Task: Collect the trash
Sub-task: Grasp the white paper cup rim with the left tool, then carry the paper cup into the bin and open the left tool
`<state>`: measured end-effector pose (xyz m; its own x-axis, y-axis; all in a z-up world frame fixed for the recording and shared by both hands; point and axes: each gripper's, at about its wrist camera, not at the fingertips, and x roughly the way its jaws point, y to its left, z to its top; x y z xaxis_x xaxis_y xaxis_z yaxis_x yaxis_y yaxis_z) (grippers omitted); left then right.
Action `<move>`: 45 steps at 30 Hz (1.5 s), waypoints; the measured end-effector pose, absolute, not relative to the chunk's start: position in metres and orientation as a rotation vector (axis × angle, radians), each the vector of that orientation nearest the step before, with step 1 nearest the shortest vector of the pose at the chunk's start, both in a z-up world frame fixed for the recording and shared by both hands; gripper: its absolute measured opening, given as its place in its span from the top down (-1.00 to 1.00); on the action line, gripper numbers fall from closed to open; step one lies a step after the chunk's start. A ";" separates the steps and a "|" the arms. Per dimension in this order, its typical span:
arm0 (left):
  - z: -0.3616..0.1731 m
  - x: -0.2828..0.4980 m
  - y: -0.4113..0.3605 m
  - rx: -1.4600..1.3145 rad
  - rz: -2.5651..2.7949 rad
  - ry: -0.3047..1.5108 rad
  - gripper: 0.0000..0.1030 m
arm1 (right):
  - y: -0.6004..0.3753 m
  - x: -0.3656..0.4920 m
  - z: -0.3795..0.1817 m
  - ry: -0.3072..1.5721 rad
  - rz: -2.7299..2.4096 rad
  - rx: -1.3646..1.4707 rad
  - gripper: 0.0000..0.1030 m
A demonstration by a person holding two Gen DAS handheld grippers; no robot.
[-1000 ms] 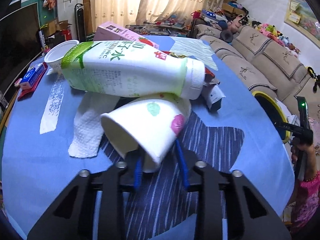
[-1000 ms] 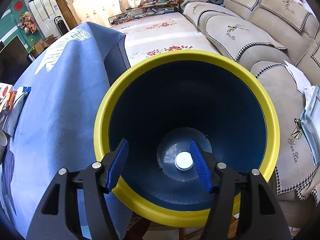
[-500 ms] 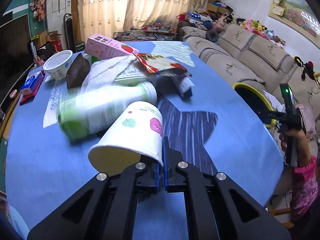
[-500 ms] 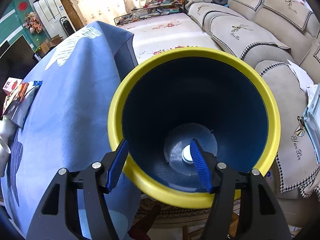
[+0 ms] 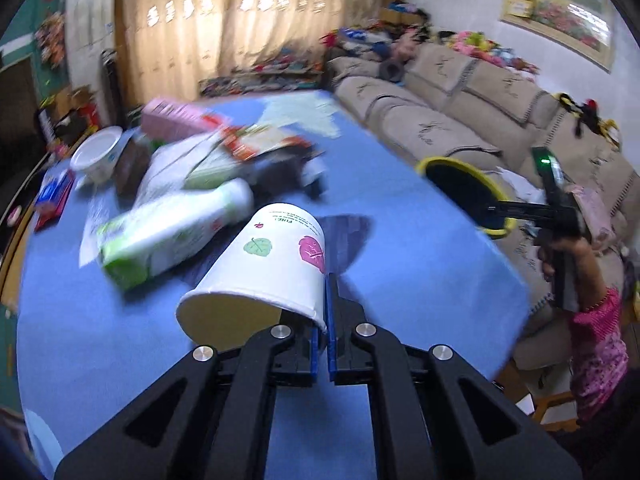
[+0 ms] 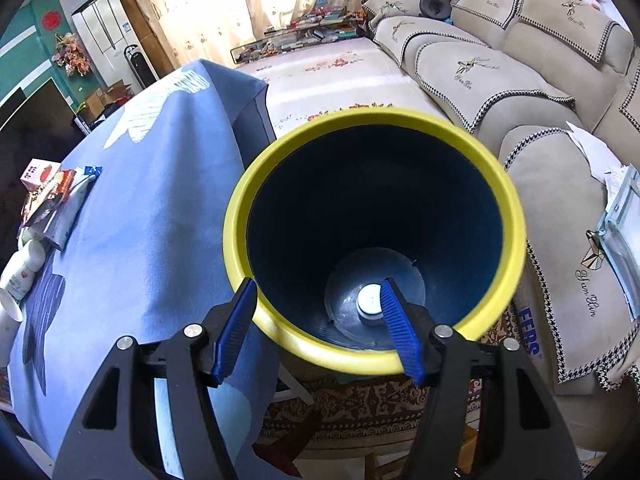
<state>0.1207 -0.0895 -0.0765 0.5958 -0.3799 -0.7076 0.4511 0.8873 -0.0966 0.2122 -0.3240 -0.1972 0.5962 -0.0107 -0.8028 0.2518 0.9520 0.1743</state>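
Left jaws pinch the thin rim of a tapered paper cup; right jaws gape over a round yellow-rimmed bin.

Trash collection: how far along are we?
Barely started: the yellow-rimmed bin holds only one small white lid. In hand: the left claw pinches the paper cup by its rim, off the table. Left: the green-and-white bottle, the pink carton, wrappers and a white tub on the blue cloth.

left claw clamped on paper cup, lifted off table
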 end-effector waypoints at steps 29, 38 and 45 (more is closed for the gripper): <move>-0.131 0.249 -0.451 0.382 -0.930 0.959 0.87 | -0.441 0.127 -0.204 0.878 -0.403 0.360 -0.18; -0.127 0.257 -0.434 0.337 -0.861 0.938 0.28 | -0.434 0.129 -0.215 0.897 -0.374 0.377 -0.19; -0.082 0.210 -0.347 0.222 -0.803 0.829 -0.25 | -0.413 0.134 -0.217 0.910 -0.330 0.365 -0.26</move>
<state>0.2100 -0.3466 -0.0824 0.4068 -0.5488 -0.7302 0.7124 0.6910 -0.1225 0.1337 -0.4133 -0.2171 0.5720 -0.1223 -0.8111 0.4258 0.8895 0.1662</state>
